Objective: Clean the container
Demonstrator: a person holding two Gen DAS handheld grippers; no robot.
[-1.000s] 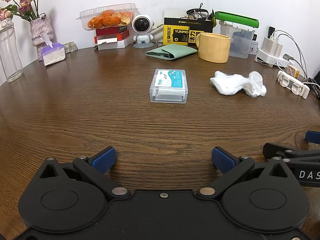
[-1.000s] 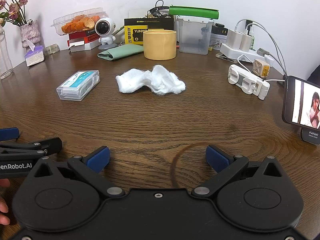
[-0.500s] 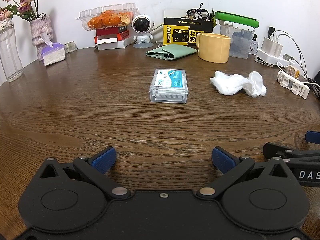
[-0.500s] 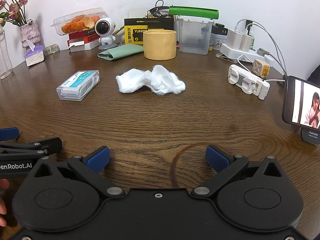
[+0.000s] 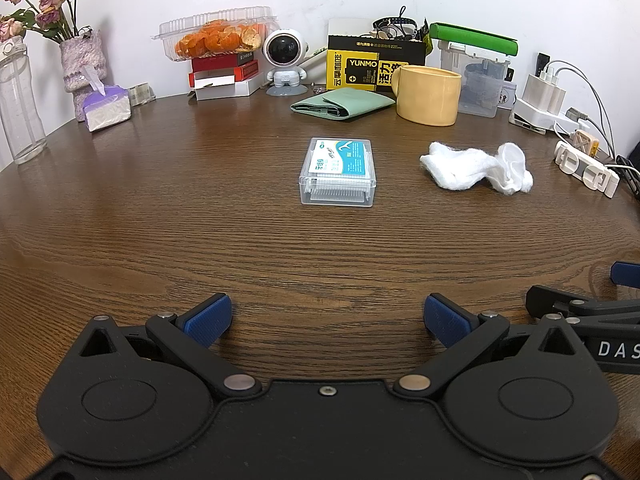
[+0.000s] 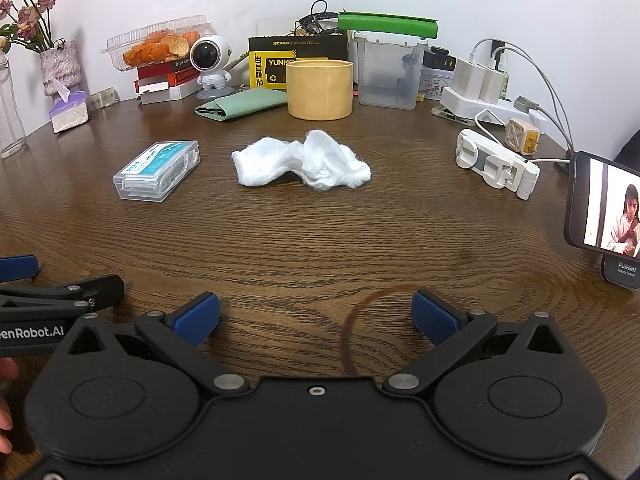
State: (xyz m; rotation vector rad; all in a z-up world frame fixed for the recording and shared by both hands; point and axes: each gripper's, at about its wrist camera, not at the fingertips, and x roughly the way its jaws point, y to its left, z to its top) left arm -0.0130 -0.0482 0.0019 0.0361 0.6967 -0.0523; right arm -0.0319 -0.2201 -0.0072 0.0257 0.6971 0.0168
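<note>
On the near table edge, my grippers: side by side over the wooden table (image 5: 160, 220), holding nothing.
Left gripper (image 5: 327, 316): my jaws spread wide, blue pads (image 5: 208, 316) well apart.
Right gripper (image 6: 316, 314): my jaws wide too.
Container: clear plastic box (image 5: 339, 176) with a blue label, lid on, flat mid-table, far ahead of my left jaws.
Cloth: crumpled white wad (image 6: 304, 164), right of the box, apart from it.
Mug: yellow mug (image 6: 320, 89), far behind the wad.

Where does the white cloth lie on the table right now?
In the right wrist view, the white cloth lies mid-table, between the clear plastic box and the white folding stand.
</note>
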